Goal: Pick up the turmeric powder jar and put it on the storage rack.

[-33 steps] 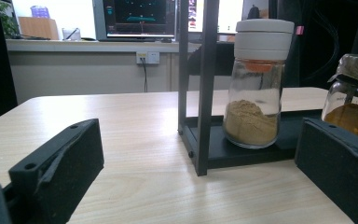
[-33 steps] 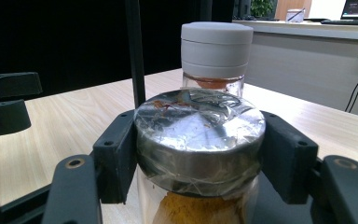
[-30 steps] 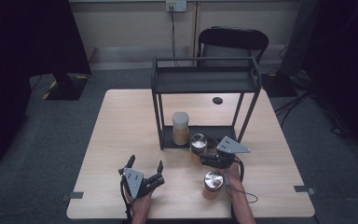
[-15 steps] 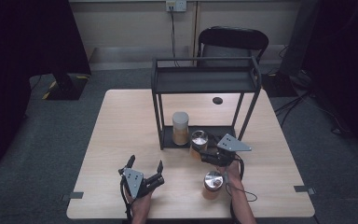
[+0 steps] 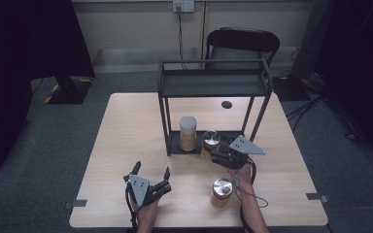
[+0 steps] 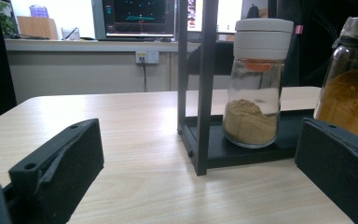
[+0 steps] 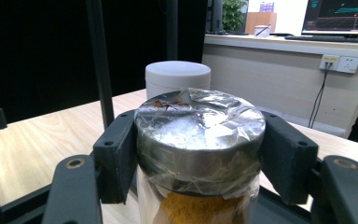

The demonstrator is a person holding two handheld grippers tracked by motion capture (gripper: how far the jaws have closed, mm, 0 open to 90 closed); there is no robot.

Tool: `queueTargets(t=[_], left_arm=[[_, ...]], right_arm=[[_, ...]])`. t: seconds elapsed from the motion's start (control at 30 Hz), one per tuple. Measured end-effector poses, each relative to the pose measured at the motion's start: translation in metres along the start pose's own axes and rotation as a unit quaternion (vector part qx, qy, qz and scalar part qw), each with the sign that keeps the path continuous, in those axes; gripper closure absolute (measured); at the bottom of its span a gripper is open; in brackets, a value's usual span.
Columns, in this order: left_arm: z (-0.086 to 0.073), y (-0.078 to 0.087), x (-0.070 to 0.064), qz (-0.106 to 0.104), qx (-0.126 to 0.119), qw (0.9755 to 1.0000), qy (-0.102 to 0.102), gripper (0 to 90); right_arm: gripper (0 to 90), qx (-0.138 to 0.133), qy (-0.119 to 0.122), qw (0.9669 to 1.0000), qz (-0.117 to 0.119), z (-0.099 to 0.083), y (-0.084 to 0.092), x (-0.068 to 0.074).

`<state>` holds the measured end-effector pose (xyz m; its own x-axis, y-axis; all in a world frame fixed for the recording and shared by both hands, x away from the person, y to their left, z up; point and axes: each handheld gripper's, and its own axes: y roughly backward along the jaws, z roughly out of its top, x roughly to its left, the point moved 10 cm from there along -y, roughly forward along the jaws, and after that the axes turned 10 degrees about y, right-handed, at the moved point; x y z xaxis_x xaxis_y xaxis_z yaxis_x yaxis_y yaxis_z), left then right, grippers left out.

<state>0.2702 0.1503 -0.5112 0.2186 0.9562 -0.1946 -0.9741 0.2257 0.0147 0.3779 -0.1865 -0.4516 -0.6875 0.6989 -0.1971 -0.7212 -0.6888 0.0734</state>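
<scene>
Looking down, we see the bench (image 5: 126, 145) carrying a black rack (image 5: 213, 82) beyond both tools. Our right tool (image 5: 212, 156) is clamped on the silver lid of a jar of yellow powder (image 7: 199, 140), at the rack's front edge. Past it, a white-lidded jar (image 5: 188, 132) stands on the rack's base. Our left tool (image 5: 150, 173) rests with jaws apart, holding nothing. Another silver-lidded jar (image 5: 221, 192) stands just behind the right tool, near that hand.

Left gripper (image 5: 151, 173): near table edge, jaws spread wide, holding nothing; right gripper (image 5: 212, 155): farther in, jaws clamped on a silver-lidded jar's (image 7: 199, 125) lid, forearm extended from near edge.
</scene>
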Motion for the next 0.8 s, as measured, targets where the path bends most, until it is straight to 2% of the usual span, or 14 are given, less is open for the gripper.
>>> queueTargets(t=[0.17,0.53,0.8], left_arm=[[0.000,0.000,0.000,0.000,0.001,1.0000,0.000,0.6],[0.000,0.000,0.000,-0.002,0.000,1.0000,-0.001,0.7],[0.000,0.000,0.000,-0.003,-0.001,1.0000,-0.001,0.6]], right_arm=[[34.7,0.002,0.002,0.9999,-0.013,0.003,-0.003,-0.001],[34.7,0.005,-0.017,0.9986,-0.051,0.000,-0.008,-0.007],[34.6,0.009,-0.006,0.9979,-0.065,0.002,-0.015,-0.010]])
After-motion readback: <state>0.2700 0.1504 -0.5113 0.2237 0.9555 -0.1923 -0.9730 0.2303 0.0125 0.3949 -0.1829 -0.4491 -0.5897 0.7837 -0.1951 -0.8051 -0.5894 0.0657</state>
